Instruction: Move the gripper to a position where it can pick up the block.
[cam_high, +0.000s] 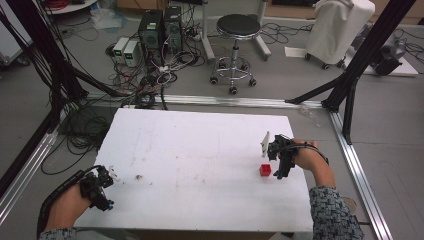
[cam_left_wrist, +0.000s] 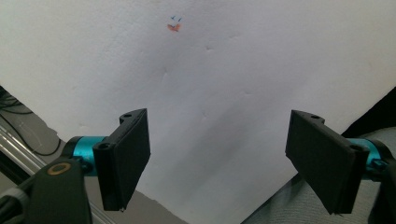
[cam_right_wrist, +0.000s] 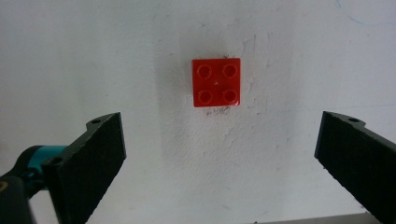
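- My right gripper (cam_high: 278, 161), a black two-jaw tool, hovers over the right part of the flat white foam-like table top (cam_high: 200, 150); its jaws are spread wide and hold nothing.
- A small square red plastic building brick with four round studs (cam_right_wrist: 216, 82) lies flat on the table, studs up, ahead of my right jaws and roughly centred between them; in the high view the brick (cam_high: 265, 170) sits just beside that gripper.
- My left gripper (cam_high: 100, 187) rests at the table's near left corner, jaws spread, empty.
- A small orange-and-blue mark (cam_left_wrist: 174, 25) shows on the table beyond the left jaws.
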